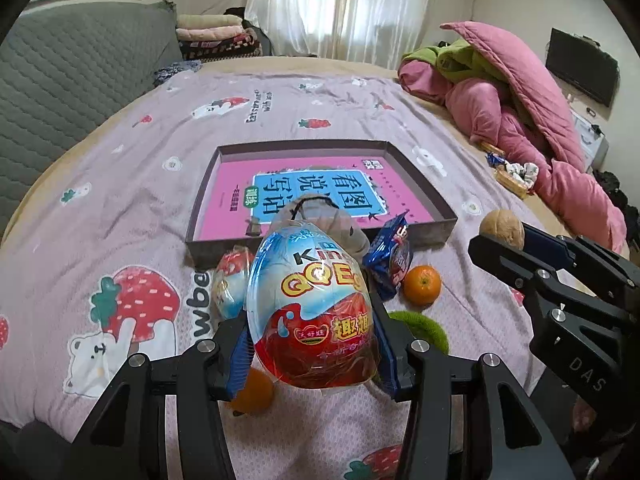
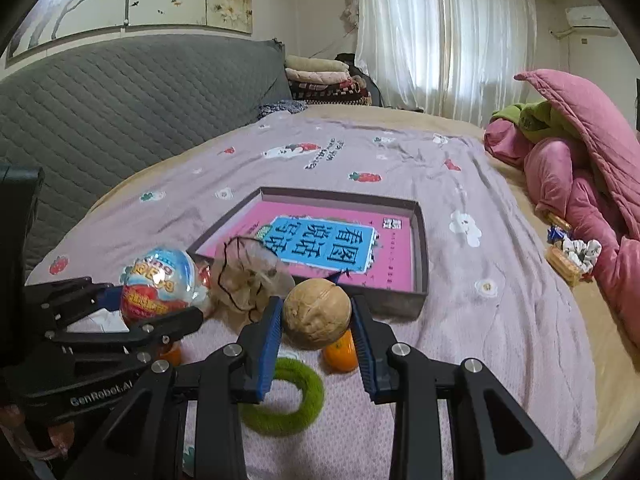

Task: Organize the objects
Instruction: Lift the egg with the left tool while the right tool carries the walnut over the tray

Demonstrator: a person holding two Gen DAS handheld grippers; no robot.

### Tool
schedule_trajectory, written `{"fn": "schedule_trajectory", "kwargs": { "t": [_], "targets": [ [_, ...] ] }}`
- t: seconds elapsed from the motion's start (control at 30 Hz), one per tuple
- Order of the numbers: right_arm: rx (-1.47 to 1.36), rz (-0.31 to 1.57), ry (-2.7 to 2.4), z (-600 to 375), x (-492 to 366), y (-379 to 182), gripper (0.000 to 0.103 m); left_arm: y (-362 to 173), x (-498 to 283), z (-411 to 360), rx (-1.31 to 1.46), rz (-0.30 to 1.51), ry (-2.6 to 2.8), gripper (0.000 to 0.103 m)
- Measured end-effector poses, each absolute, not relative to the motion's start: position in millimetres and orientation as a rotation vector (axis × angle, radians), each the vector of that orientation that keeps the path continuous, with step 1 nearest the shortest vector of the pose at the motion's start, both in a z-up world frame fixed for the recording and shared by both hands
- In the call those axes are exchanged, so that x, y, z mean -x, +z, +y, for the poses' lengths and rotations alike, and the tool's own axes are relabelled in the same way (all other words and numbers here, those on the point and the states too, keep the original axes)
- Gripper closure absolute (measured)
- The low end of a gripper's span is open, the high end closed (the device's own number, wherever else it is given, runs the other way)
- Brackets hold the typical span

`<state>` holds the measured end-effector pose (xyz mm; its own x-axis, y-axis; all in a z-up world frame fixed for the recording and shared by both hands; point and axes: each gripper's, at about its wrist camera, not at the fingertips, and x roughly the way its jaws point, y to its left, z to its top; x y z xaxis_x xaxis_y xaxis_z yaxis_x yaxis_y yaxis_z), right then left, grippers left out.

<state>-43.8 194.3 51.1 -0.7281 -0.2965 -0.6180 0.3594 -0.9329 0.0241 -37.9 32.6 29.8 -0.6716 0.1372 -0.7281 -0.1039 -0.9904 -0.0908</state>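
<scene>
My left gripper (image 1: 312, 320) is shut on a wrapped toy egg (image 1: 312, 312) and holds it above the bed; the egg also shows in the right wrist view (image 2: 160, 284). My right gripper (image 2: 316, 320) is shut on a walnut (image 2: 317, 314), which also shows in the left wrist view (image 1: 502, 228). Ahead lies a shallow dark box (image 1: 416, 184) with a pink book (image 1: 236, 192) inside; the box shows in the right view too (image 2: 422, 240). On the bedspread near the box lie a second egg (image 1: 230, 284), a blue snack packet (image 1: 390, 256), oranges (image 1: 422, 285), a green fuzzy ring (image 2: 284, 400) and a mesh pouch (image 2: 248, 272).
The lilac strawberry bedspread (image 1: 120, 200) covers the bed. A pink quilt pile (image 1: 520, 120) lies at the right with a small basket (image 1: 512, 180) beside it. A grey quilted headboard (image 2: 100, 112) stands at the left.
</scene>
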Motion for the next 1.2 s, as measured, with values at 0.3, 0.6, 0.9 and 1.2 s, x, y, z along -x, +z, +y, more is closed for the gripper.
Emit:
{"fn": "schedule_trajectory", "kwargs": {
  "t": [0.3,0.6,0.9,1.2],
  "targets": [
    [-0.884,0.14,-2.64,189,54,60,0.069,37,50,32,1.189,-0.06,2.765,0.051],
    [-0.886,0.154,-2.63,184,66,60,0.069,40,63,33,1.183,-0.051,2.765,0.051],
    [-0.877,0.171,-2.628,180,79,60,0.069,41,79,34,1.176,-0.04,2.766,0.051],
    [-0.885,0.17,-2.621,177,97,57,0.069,38,99,30,1.191,-0.045,2.77,0.051]
  ]
}}
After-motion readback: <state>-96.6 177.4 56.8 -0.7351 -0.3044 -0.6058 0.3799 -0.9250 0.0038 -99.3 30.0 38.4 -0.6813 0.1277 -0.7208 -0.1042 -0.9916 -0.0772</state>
